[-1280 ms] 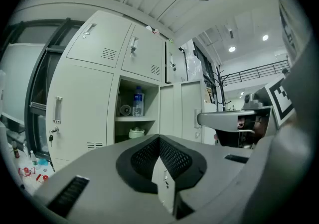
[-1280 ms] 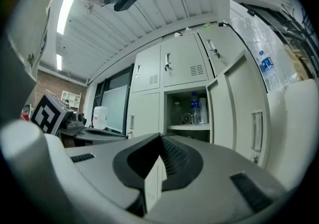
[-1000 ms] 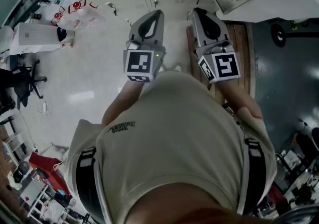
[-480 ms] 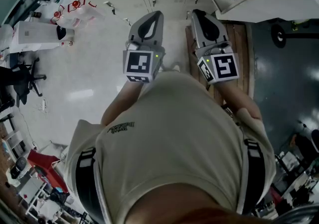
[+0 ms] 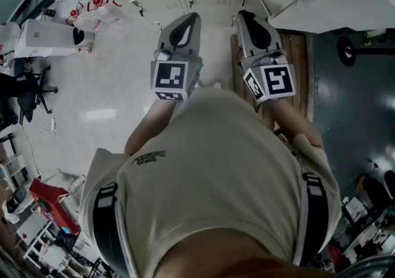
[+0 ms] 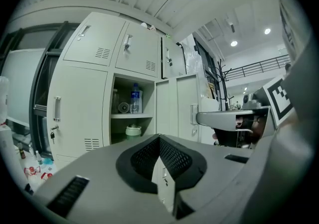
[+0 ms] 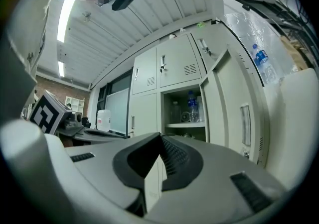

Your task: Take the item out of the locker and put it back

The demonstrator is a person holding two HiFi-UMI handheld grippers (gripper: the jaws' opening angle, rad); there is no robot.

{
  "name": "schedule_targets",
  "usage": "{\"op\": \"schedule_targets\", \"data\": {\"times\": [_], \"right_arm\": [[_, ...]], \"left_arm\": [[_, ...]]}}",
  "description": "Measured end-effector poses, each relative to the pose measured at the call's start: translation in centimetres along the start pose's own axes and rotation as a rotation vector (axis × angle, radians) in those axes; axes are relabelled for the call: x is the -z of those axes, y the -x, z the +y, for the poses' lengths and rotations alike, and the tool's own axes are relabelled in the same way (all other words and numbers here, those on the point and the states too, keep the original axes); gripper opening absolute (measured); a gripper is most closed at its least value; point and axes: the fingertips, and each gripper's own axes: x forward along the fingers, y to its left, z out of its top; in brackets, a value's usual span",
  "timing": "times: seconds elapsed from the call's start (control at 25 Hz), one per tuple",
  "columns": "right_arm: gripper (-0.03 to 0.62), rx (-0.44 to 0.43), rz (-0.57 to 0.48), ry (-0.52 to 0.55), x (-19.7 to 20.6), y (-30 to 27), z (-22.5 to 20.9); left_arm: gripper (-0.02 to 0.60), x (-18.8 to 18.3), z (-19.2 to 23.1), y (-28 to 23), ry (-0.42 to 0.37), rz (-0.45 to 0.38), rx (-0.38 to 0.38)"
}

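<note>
An open locker (image 6: 130, 111) faces me, its door (image 7: 234, 108) swung to the right. On its shelf stand a water bottle (image 6: 134, 99) and a clear jar (image 6: 123, 107); a pale green lidded pot (image 6: 133, 131) sits on the level below. The same water bottle (image 7: 192, 107) shows in the right gripper view. My left gripper (image 6: 159, 137) is shut and empty, held well short of the locker. My right gripper (image 7: 160, 136) is also shut with nothing in it. In the head view both grippers, left (image 5: 192, 16) and right (image 5: 242, 14), are held side by side in front of my chest.
Closed locker doors (image 6: 89, 44) surround the open one. A wooden pallet (image 5: 295, 67) lies on the floor under the right gripper. A white box (image 5: 43, 37) and plastic bags (image 5: 99, 14) sit on the floor at left, with an office chair (image 5: 28, 88) nearby.
The head view has shifted slightly; both grippers stay shut and in the same place before my chest.
</note>
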Motion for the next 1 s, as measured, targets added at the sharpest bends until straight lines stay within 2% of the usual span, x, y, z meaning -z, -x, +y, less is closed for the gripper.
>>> {"op": "schedule_targets", "data": {"times": [0.32,0.6,1.0], "right_arm": [[0.003,-0.027,-0.017,-0.008,0.3,0.8,-1.2],[0.003,-0.053,-0.017,-0.014,0.3,0.1,-1.3],[0.002,-0.047,-0.008,-0.014,0.6,-3.2,-2.7]], "left_arm": [[0.015,0.1,-0.6,0.1,-0.007,-0.01,-0.053],[0.015,0.3,-0.9,-0.2,-0.001,0.009,-0.062],[0.015,0.2,1.5,-3.0,0.003,0.006,-0.061]]}}
